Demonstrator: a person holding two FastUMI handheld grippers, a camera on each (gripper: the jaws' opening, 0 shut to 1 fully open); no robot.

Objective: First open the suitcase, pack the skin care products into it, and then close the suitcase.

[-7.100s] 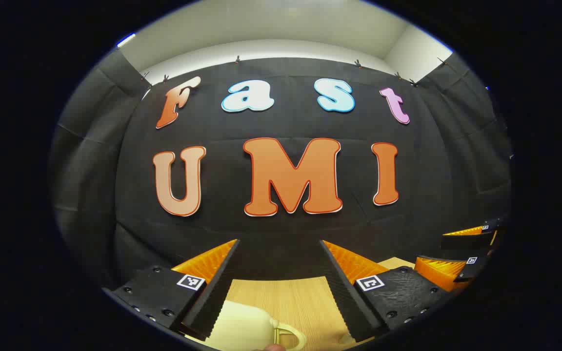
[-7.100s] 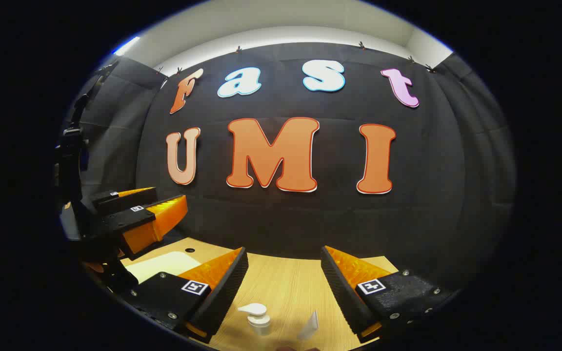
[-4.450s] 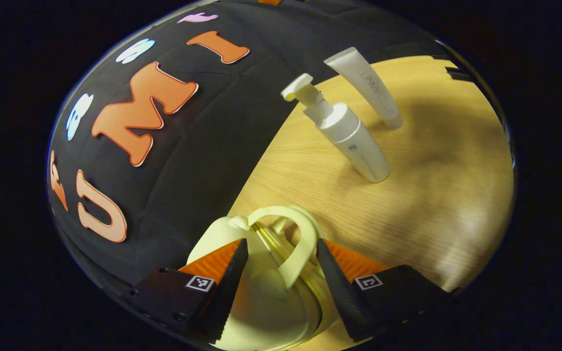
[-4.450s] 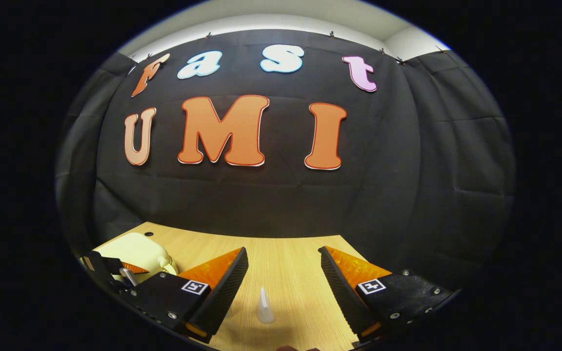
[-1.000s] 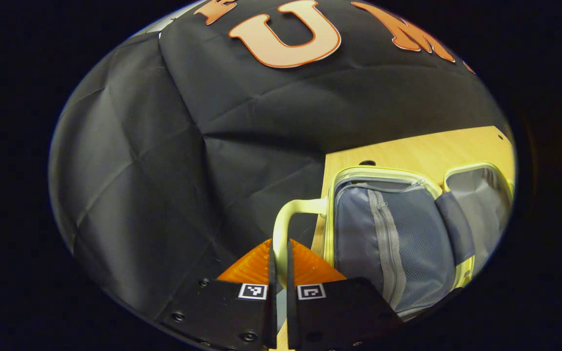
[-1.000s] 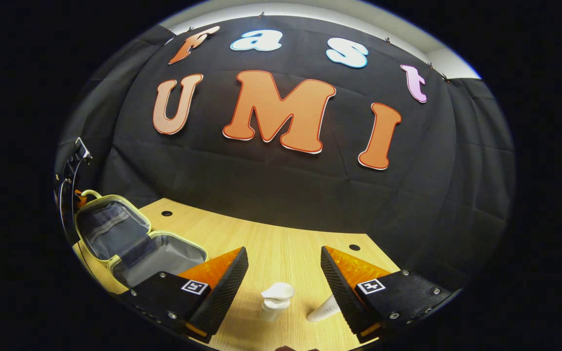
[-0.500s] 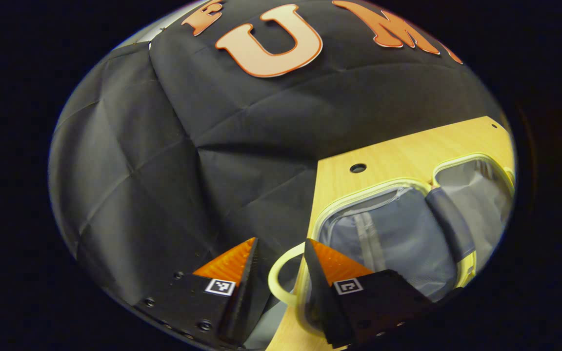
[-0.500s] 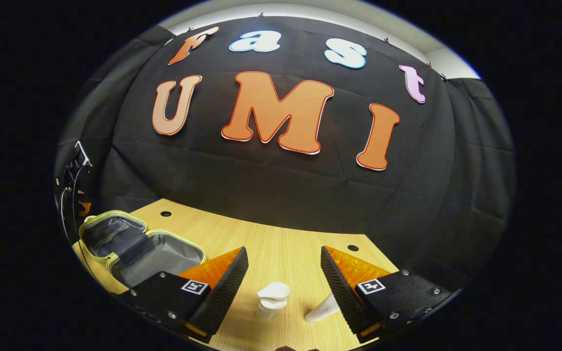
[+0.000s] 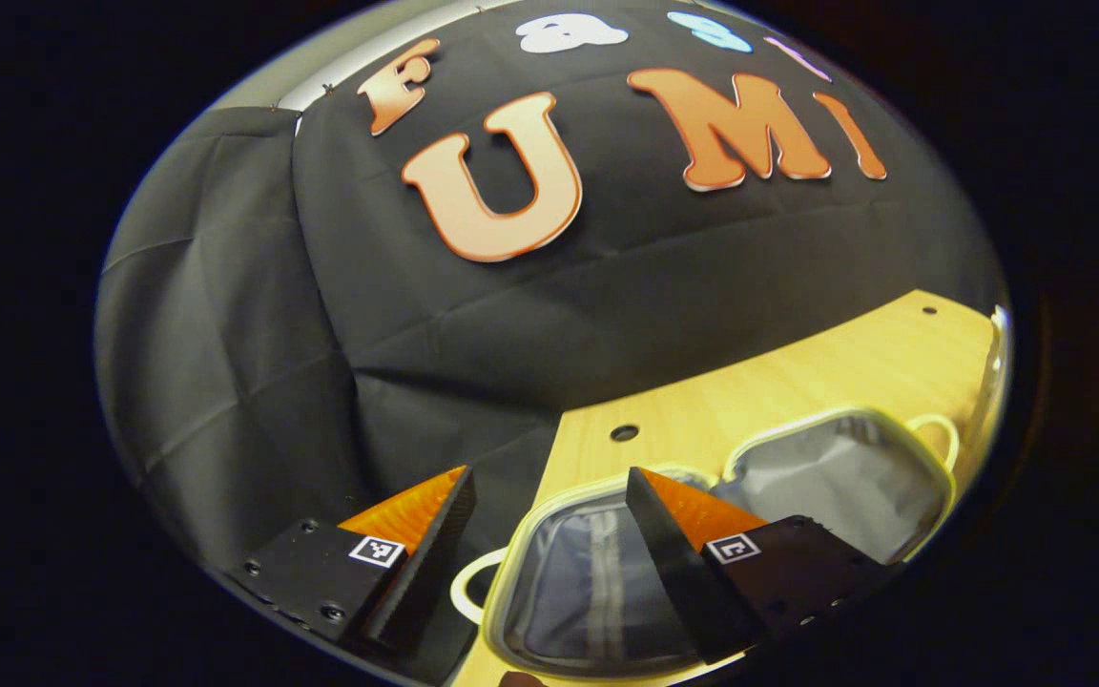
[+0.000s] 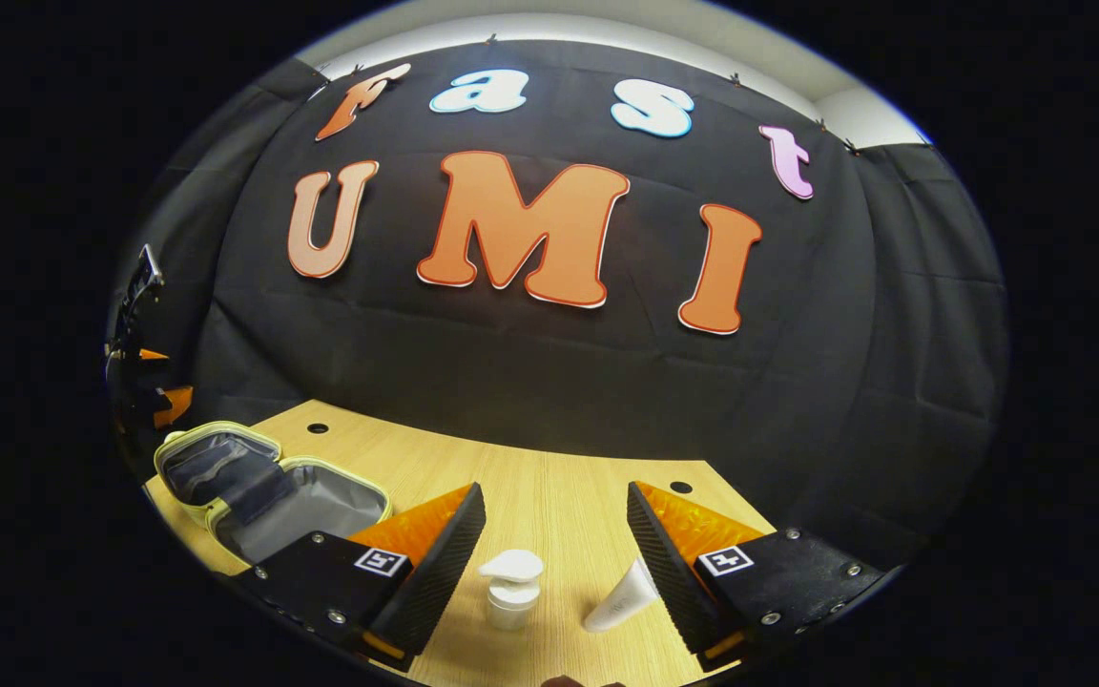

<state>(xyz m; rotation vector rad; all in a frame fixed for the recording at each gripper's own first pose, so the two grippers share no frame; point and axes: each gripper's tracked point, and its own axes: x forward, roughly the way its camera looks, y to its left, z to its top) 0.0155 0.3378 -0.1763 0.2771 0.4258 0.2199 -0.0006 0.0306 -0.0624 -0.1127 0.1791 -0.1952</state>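
- Left gripper view: the left gripper [image 9: 549, 563] hangs wide open over the near left end of the suitcase [image 9: 597, 582], with nothing between its fingers. The pale loop handle [image 9: 473, 587] sits in the gap, touched by neither finger.
- The suitcase lies flat on the wooden table [image 9: 778, 382], both halves spread: the near half shows a grey zipped lining, the far half [image 9: 836, 487] a plain grey lining. Neither half seems to hold any product.
- Judgement: the opening step looks done, and packing comes next.
- Right gripper view: the right gripper [image 10: 554, 563] is also spread wide and grips nothing. It points at the two skin care products standing between its fingers farther out: a white pump bottle [image 10: 509, 592] upright, and a white tube [image 10: 621, 596] leaning, just beside the right finger.
- The open suitcase [image 10: 263, 487] lies on the table's left, well apart from the products.
- Judgement: the next move calls for lowering over the pump bottle, closing on its body below the pump head, then carrying it left into the empty half. The leaning tube could topple if brushed.
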